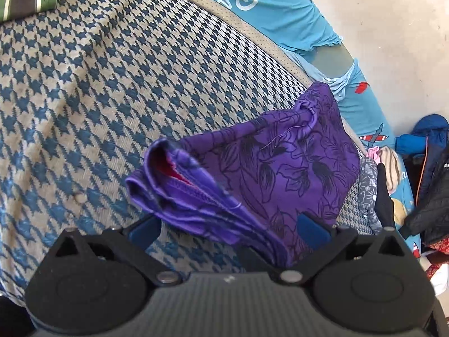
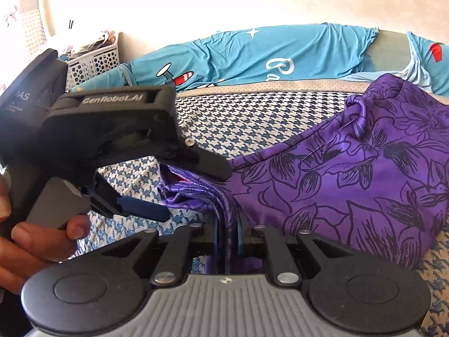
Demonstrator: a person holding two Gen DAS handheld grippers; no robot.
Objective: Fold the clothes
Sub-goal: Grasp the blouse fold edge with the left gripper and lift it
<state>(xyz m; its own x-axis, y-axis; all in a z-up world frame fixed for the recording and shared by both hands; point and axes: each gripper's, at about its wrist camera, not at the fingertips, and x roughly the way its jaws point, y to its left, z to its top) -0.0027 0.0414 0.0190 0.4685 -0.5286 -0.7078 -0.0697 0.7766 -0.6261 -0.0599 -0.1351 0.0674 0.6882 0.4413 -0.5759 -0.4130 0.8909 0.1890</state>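
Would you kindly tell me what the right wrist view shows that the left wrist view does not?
Only the right wrist view shows the left gripper from outside, open, the hand holding it, and a white basket. Only the left wrist view shows a clothes pile. Both show the purple floral garment, clamped by the right gripper, and the houndstooth cover.

Cut off at the right edge: heap of clothes (image 1: pixel 393 196), dark jacket (image 1: pixel 432 205); hidden behind the purple cloth (image 2: pixel 350 185): right claw (image 2: pixel 228 241) fingertips; blurred: bunched purple folds
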